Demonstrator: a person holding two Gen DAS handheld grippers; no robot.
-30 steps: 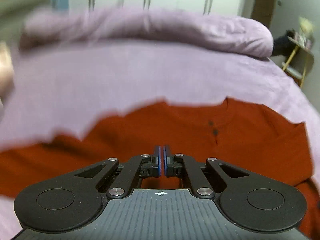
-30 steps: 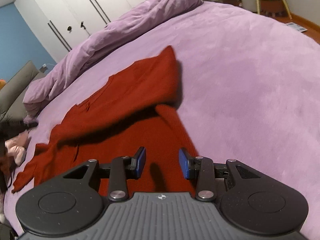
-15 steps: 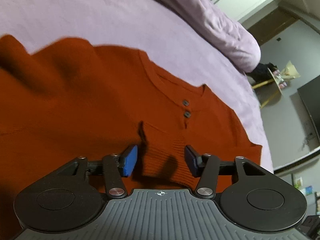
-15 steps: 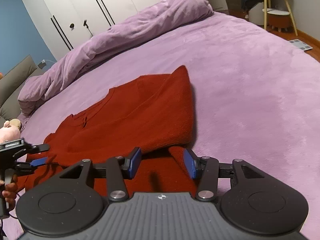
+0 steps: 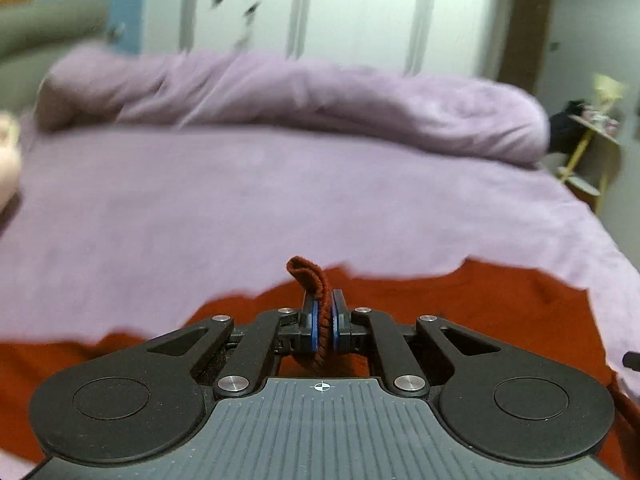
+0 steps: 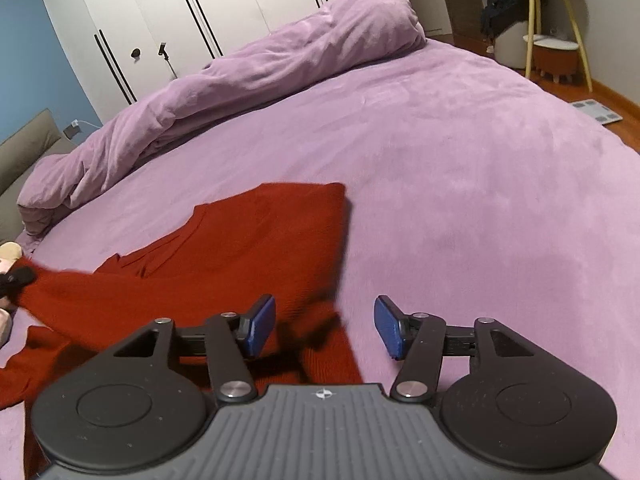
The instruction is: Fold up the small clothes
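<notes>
Left pinches the sweater's edge, right spread wide above it.

My left gripper [image 5: 325,322] has just been closing, and its blue pads are now pressed together on a rolled fold of the red sweater [image 6: 240,256], which pokes up in a small curl past the fingertips; the rest of the garment spreads out below and to both sides of this gripper on the purple bed cover [image 6: 460,152]. My right gripper [image 6: 325,330] has just been opening and its jaws stand well apart, gripping nothing: the sweater's folded right edge lies under the left finger and the gap, while the right finger hangs over bare cover. From there the sweater runs away to the left, collar toward the rumpled duvet [image 6: 260,68].
</notes>
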